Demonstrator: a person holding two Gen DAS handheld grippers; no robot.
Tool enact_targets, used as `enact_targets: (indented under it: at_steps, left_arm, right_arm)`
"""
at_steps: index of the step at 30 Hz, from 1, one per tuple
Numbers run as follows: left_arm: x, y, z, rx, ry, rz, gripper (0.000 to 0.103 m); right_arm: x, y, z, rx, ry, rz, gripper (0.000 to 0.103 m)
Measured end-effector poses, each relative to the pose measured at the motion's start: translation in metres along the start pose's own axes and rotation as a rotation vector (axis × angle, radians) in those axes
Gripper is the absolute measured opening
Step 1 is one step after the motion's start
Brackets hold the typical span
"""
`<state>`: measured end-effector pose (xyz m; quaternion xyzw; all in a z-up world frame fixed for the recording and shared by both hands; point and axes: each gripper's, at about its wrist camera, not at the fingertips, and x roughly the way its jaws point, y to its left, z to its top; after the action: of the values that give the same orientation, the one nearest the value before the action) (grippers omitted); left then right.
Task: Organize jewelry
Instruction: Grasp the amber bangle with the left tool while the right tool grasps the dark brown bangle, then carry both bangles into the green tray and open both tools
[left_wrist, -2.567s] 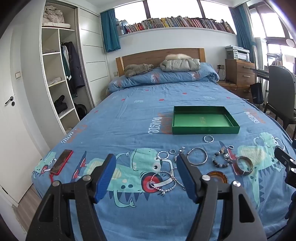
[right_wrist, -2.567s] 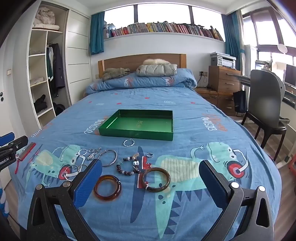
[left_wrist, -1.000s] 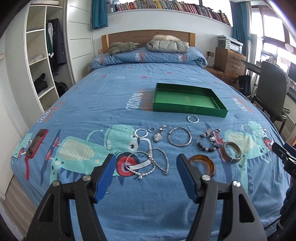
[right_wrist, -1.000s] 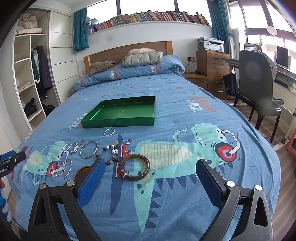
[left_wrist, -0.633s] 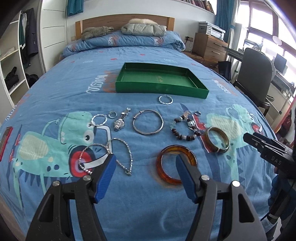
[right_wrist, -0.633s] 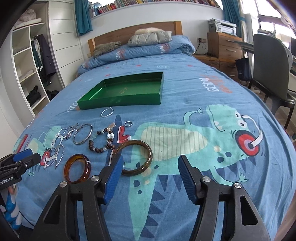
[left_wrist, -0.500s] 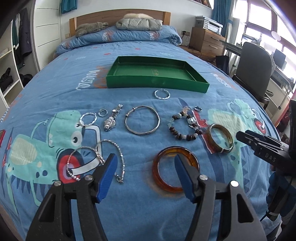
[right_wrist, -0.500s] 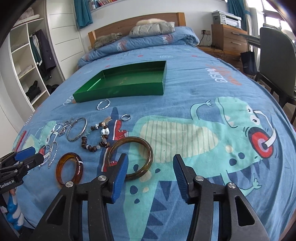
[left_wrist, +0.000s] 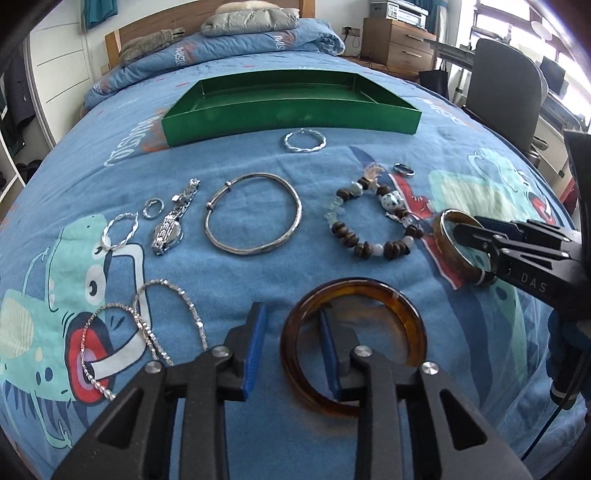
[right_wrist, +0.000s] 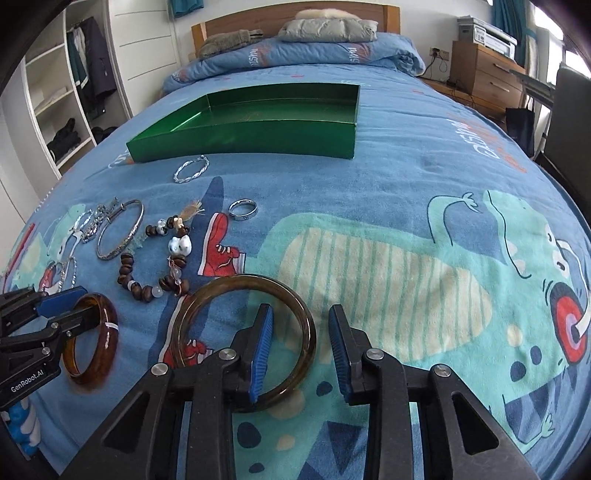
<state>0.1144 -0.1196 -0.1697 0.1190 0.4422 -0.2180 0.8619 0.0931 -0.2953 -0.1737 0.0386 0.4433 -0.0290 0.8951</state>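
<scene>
Several pieces of jewelry lie on the blue bedspread in front of an empty green tray. My left gripper is open and straddles the left rim of an amber bangle, one finger inside the ring, one outside. My right gripper is open and straddles the right rim of a dark brown bangle, left finger inside the ring. Both bangles lie flat on the bed. The amber bangle also shows in the right wrist view, the brown one in the left wrist view.
Further back lie a beaded bracelet, a silver bangle, a twisted silver ring bangle, a small ring, a watch, a hoop and silver chains. A chair stands right of the bed.
Both grippers have dropped lower and closer to the bed, narrowed their opening, and now each straddles a bangle rim.
</scene>
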Motion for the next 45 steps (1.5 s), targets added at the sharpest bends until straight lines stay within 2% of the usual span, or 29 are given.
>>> enact_targets:
  at_steps: [2,4,9,15,20,24,29,34,40,45]
  left_arm:
    - [0.001,-0.006,0.001,0.03,-0.012,0.014,0.012]
    - [0.0,-0.01,0.001,0.048,-0.025,0.037,0.011]
    - [-0.014,-0.013,0.002,0.048,-0.062,0.065,0.01]
    - [-0.052,-0.009,0.015,0.018,-0.137,0.076,0.009]
    - [-0.071,0.006,0.049,-0.032,-0.176,0.075,0.009]
    - [-0.069,0.026,0.089,-0.071,-0.198,0.1,0.009]
    - [-0.047,0.052,0.144,-0.122,-0.212,0.133,0.009]
    - [-0.003,0.07,0.194,-0.166,-0.194,0.151,0.009]
    - [0.061,0.083,0.217,-0.199,-0.112,0.149,0.009]
    - [0.104,0.092,0.215,-0.226,-0.036,0.165,0.01]
  right_arm:
    - [0.002,0.003,0.001,-0.027,-0.009,-0.021,0.02]
    - [0.001,0.001,0.002,-0.019,-0.016,-0.03,0.011]
    - [-0.015,-0.009,-0.004,0.024,-0.048,-0.024,0.01]
    - [-0.051,-0.014,-0.004,0.046,-0.132,-0.024,0.009]
    - [-0.073,-0.01,0.026,0.044,-0.214,0.014,0.009]
    - [-0.069,-0.007,0.069,0.036,-0.257,0.035,0.009]
    - [-0.038,-0.011,0.134,0.039,-0.268,0.035,0.009]
    - [0.015,-0.018,0.182,0.04,-0.218,0.024,0.009]
    - [0.076,-0.02,0.199,0.032,-0.116,0.016,0.009]
    - [0.108,-0.02,0.2,0.012,-0.042,-0.014,0.009]
